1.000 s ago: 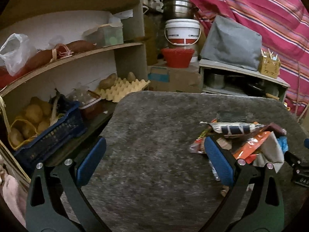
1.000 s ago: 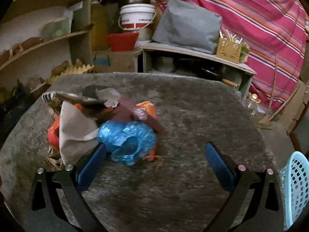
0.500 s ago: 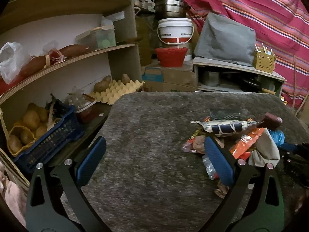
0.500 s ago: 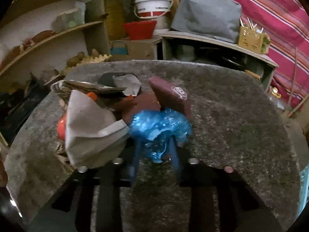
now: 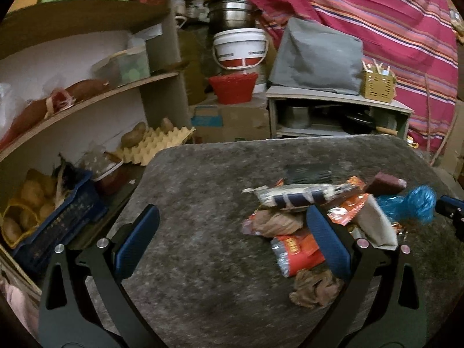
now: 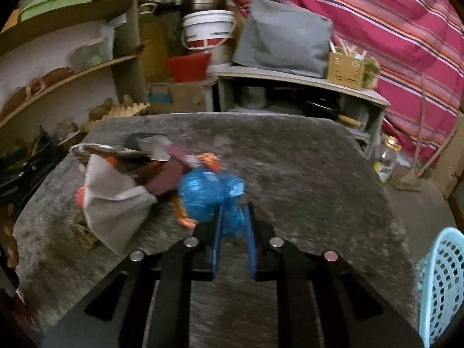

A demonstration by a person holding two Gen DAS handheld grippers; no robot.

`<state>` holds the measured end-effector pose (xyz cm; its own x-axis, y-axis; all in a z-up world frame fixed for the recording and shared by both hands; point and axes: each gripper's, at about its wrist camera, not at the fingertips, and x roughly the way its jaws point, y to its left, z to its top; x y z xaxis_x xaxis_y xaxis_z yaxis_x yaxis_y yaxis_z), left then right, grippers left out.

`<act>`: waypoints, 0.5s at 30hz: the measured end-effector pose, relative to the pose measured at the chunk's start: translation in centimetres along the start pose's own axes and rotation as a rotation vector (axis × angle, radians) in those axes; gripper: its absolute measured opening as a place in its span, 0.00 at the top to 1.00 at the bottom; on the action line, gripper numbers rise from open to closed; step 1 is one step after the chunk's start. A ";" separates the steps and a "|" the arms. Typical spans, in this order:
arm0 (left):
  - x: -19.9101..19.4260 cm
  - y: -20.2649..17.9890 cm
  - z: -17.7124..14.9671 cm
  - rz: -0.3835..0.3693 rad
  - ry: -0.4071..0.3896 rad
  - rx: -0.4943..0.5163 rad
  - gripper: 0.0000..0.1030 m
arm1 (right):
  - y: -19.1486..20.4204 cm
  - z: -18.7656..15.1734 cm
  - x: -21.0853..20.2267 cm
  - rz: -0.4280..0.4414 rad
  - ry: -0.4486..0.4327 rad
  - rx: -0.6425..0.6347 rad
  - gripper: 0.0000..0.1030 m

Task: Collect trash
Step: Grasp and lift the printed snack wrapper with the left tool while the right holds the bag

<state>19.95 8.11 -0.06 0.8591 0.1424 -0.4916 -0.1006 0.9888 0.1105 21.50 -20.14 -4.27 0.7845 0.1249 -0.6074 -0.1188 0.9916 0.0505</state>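
My right gripper (image 6: 233, 217) had just been closing and clamped its fingers on the blue plastic bag (image 6: 210, 195) near the counter (image 6: 304, 174) middle, while my left gripper (image 5: 232, 237) fingers stood apart.

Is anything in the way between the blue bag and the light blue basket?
Nothing visible blocks it. The right hand-held gripper is shut on the blue bag, its jaws having just closed. Between the bag and the basket, low at the right past the table's edge, lies only bare grey table. The rest of the trash pile sits on the other side.
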 end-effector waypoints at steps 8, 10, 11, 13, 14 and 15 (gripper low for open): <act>0.8 -2.5 1.4 -0.056 -0.006 0.004 0.05 | -3.1 -0.3 -0.3 -0.022 0.000 0.052 0.85; 1.1 -3.0 1.7 -0.070 0.001 -0.009 0.05 | -3.4 -0.4 -0.1 -0.014 0.011 0.058 0.85; 1.5 -3.2 1.9 -0.068 0.011 -0.014 0.05 | -3.5 -0.5 0.1 -0.007 0.024 0.058 0.85; 2.1 -3.5 2.1 -0.059 0.029 -0.020 0.05 | -3.3 -0.8 0.5 0.004 0.038 0.065 0.84; 2.6 -3.6 2.2 -0.056 0.041 -0.029 0.05 | -3.2 -1.0 0.6 0.002 0.042 0.065 0.84; 3.0 -3.6 2.2 -0.058 0.054 -0.037 0.05 | -3.1 -1.1 0.8 0.006 0.049 0.064 0.83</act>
<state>24.02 4.88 -0.03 0.8359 0.0858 -0.5422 -0.0708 0.9963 0.0486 21.87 -23.11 -5.80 0.7530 0.1302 -0.6450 -0.0827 0.9912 0.1035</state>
